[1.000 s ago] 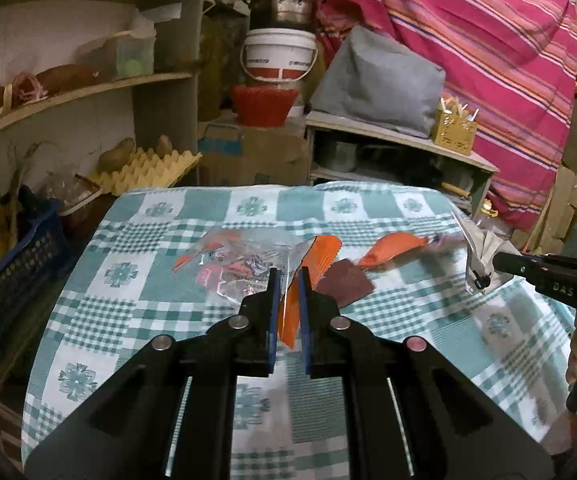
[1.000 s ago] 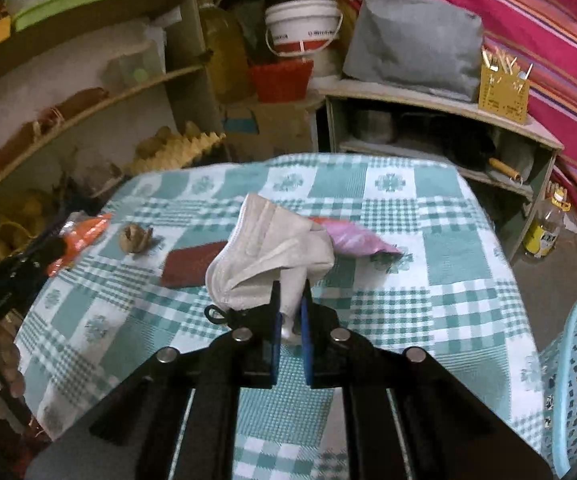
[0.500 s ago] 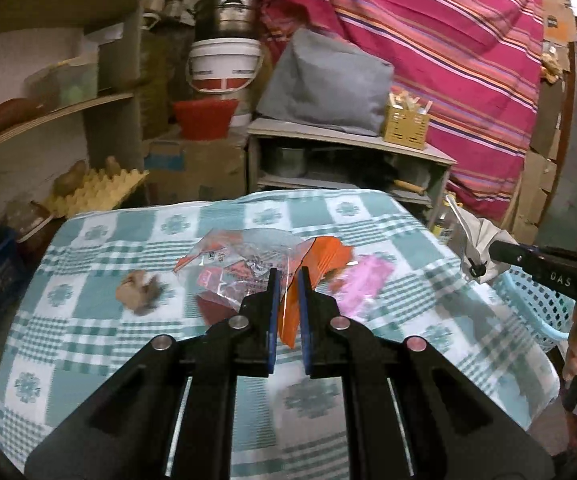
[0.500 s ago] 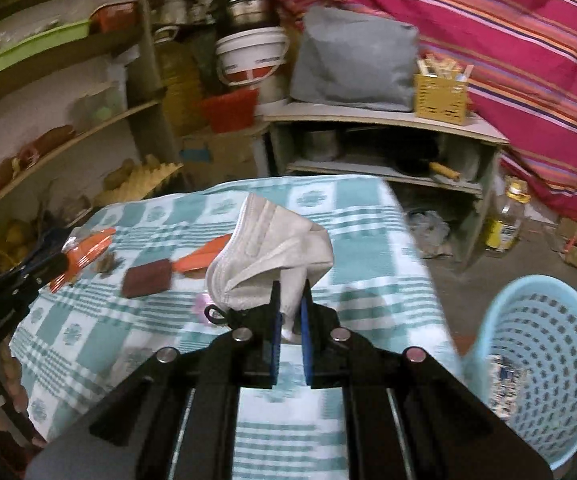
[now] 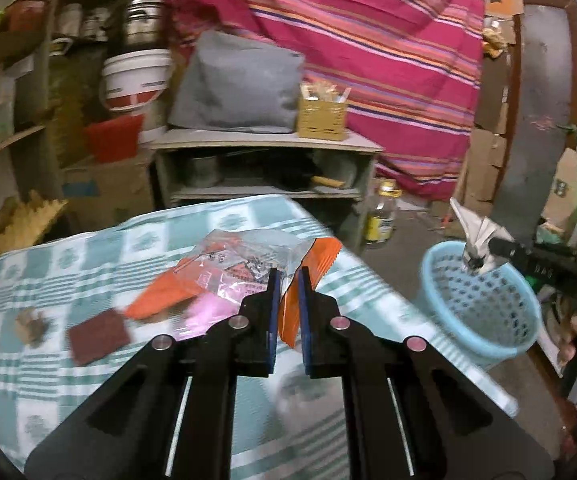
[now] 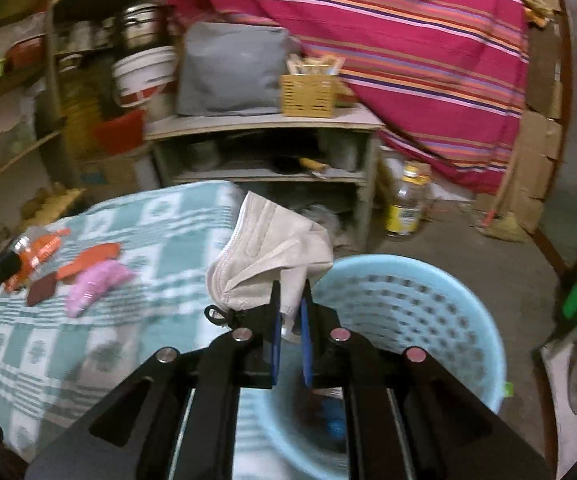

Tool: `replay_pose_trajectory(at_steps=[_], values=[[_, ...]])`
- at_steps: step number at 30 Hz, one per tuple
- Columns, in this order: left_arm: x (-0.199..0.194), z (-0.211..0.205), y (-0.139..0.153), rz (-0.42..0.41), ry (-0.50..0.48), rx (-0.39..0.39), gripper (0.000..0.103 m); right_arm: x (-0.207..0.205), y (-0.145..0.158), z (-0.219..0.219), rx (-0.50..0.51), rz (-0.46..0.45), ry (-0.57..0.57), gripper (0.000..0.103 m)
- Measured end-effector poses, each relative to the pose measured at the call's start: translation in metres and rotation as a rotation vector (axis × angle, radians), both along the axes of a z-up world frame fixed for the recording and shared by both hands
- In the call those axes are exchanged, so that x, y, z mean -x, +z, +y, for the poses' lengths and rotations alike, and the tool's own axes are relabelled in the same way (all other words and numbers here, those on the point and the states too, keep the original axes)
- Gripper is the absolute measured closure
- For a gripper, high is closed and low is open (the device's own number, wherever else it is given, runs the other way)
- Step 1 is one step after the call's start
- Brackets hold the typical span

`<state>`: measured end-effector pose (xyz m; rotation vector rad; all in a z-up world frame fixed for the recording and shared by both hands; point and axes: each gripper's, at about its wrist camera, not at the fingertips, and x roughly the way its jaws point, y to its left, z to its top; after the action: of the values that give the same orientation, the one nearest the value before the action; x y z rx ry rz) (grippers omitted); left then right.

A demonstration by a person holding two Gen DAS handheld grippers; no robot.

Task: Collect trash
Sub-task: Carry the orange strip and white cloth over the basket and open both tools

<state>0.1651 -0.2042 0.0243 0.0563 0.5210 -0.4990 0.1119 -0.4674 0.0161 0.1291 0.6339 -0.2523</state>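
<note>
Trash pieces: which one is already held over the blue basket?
The white face mask, clamped in the right gripper above the blue basket; the other scraps aren't.

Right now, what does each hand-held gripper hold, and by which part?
The left hand-held gripper pinches the orange wrapper near its lower end. The right hand-held gripper clamps the white face mask by its bunched lower edge.
</note>
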Motion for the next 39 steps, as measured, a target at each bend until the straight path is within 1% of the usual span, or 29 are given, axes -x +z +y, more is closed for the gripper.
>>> replay_pose_trajectory(at_steps=[4, 8, 10, 12, 17, 22, 26, 30, 31, 32, 33, 34, 35, 36, 37, 38, 39], values=[[0.007, -0.046, 0.000, -0.001, -0.074, 0.007, 0.095, 0.018, -0.005, -0.035, 0.015, 0.017, -0.071, 0.095], [0.014, -0.088, -0.001, 0.004, -0.140, 0.015, 0.095, 0.035, -0.005, -0.069, -0.016, 0.006, -0.132, 0.095], [0.017, -0.111, -0.003, 0.016, -0.184, 0.028, 0.095, 0.040, -0.006, -0.080, -0.026, 0.005, -0.152, 0.095], [0.019, -0.127, -0.005, 0.018, -0.206, 0.027, 0.095, 0.044, -0.009, -0.090, -0.040, 0.010, -0.168, 0.094], [0.027, -0.172, -0.016, 0.046, -0.279, 0.025, 0.095, 0.050, -0.015, -0.102, -0.063, 0.008, -0.189, 0.095], [0.031, -0.199, -0.025, 0.073, -0.326, 0.002, 0.095, 0.055, -0.017, -0.111, -0.076, 0.005, -0.208, 0.095], [0.028, -0.209, -0.028, 0.099, -0.352, 0.007, 0.092, 0.057, -0.020, -0.114, -0.080, 0.013, -0.220, 0.095], [0.026, -0.213, -0.027, 0.106, -0.358, 0.013, 0.091, 0.057, -0.021, -0.115, -0.083, 0.017, -0.220, 0.095], [0.026, -0.212, -0.027, 0.104, -0.352, 0.009, 0.089, 0.056, -0.022, -0.115, -0.085, 0.017, -0.219, 0.095], [0.026, -0.209, -0.026, 0.101, -0.343, 0.007, 0.079, 0.055, -0.022, -0.114, -0.086, 0.019, -0.218, 0.095], [0.025, -0.207, -0.026, 0.096, -0.332, 0.006, 0.067, 0.054, -0.022, -0.114, -0.086, 0.021, -0.216, 0.095], [0.025, -0.202, -0.024, 0.086, -0.314, 0.004, 0.061, 0.053, -0.022, -0.114, -0.085, 0.023, -0.214, 0.095], [0.024, -0.196, -0.023, 0.077, -0.296, -0.001, 0.052, 0.052, -0.023, -0.113, -0.085, 0.026, -0.210, 0.095], [0.024, -0.192, -0.022, 0.073, -0.287, -0.001, 0.046, 0.051, -0.024, -0.112, -0.085, 0.031, -0.206, 0.094], [0.023, -0.185, -0.020, 0.070, -0.269, -0.002, 0.043, 0.049, -0.024, -0.111, -0.085, 0.034, -0.203, 0.094], [0.022, -0.179, -0.019, 0.069, -0.259, -0.001, 0.037, 0.048, -0.024, -0.109, -0.085, 0.038, -0.201, 0.094], [0.021, -0.172, -0.018, 0.066, -0.240, -0.002, 0.025, 0.045, -0.025, -0.107, -0.085, 0.045, -0.197, 0.090]])
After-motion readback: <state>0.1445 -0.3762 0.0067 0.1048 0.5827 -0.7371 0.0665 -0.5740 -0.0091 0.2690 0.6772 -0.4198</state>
